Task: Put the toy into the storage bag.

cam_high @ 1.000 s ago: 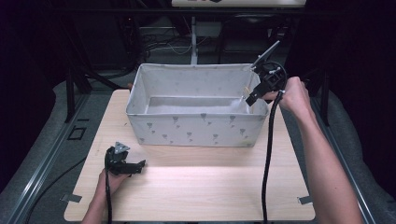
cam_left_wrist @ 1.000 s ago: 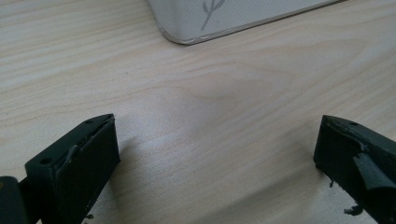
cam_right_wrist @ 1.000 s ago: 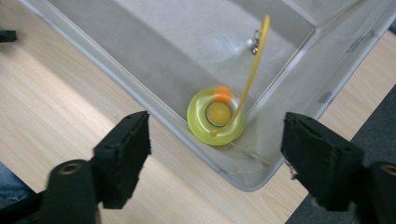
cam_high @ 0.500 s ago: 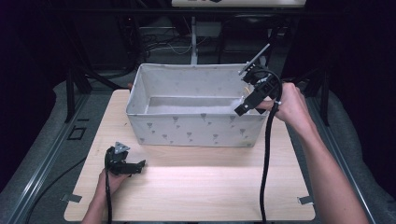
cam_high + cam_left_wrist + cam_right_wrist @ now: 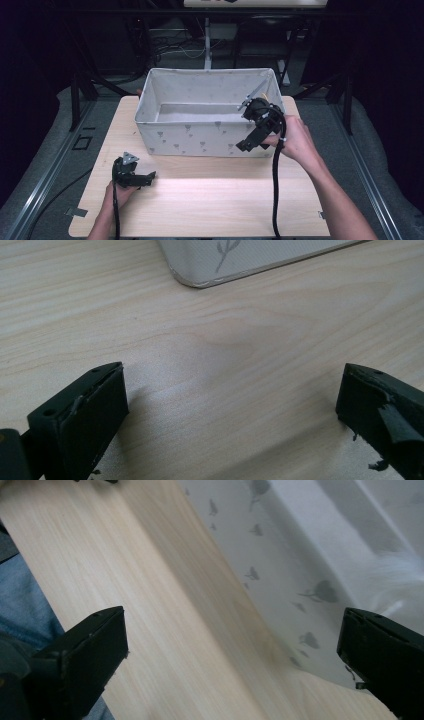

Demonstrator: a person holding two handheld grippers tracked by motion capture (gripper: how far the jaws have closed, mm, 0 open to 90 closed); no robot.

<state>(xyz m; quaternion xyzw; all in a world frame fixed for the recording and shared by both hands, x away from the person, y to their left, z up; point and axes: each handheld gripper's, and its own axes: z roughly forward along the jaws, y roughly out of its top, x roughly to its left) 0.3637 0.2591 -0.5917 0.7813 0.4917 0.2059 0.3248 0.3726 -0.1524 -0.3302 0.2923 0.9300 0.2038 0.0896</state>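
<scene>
I hold both grippers wide open and empty, left gripper (image 5: 142,179) resting on the pale wooden table (image 5: 210,200), right gripper (image 5: 248,142) at the white patterned fabric bin (image 5: 200,142), seemingly empty; next likely a grasp.

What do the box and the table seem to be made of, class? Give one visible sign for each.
Box: probably fabric, matt pale grey with small printed motifs; its walls look soft and slightly bowed. Table: light wood or wood-look laminate, smooth, with long grain lines; which one cannot be told.
</scene>
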